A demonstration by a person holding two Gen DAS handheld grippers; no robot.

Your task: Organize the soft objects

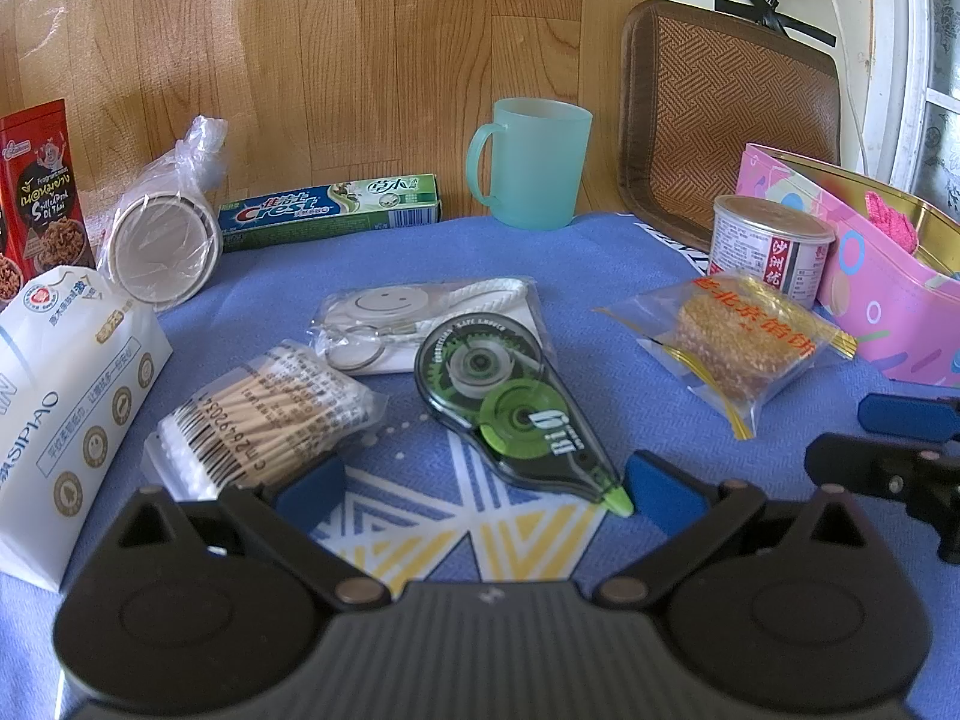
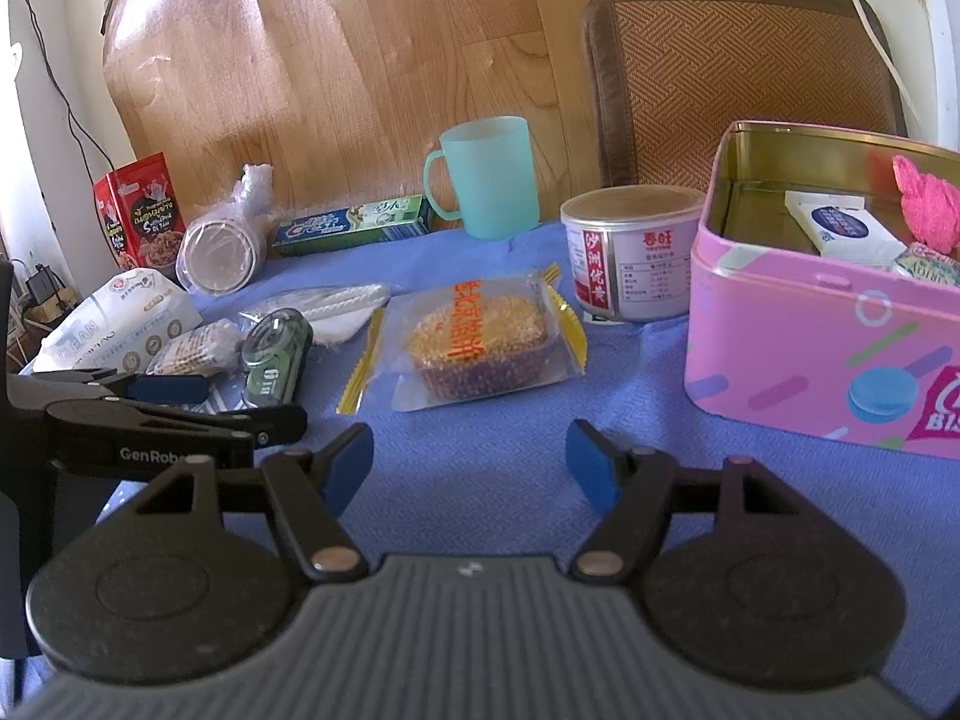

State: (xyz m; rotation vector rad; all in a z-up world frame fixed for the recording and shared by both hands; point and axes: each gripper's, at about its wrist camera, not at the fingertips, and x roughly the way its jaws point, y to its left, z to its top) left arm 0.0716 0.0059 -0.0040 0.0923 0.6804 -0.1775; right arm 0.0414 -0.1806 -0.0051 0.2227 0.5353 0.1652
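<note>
A pink tin box stands open at the right and holds a pink knitted piece and a small white pack; it also shows in the left wrist view. A white tissue pack lies at the left, seen too in the right wrist view. A bagged cotton swab pack lies just ahead of my left gripper, which is open and empty. My right gripper is open and empty, a little short of a wrapped cake, also in the left wrist view.
On the blue cloth lie a green correction tape, a bagged smiley keyring, a toothpaste box, a teal mug, a tin can, wrapped paper cups and a red snack box. A woven chair back stands behind.
</note>
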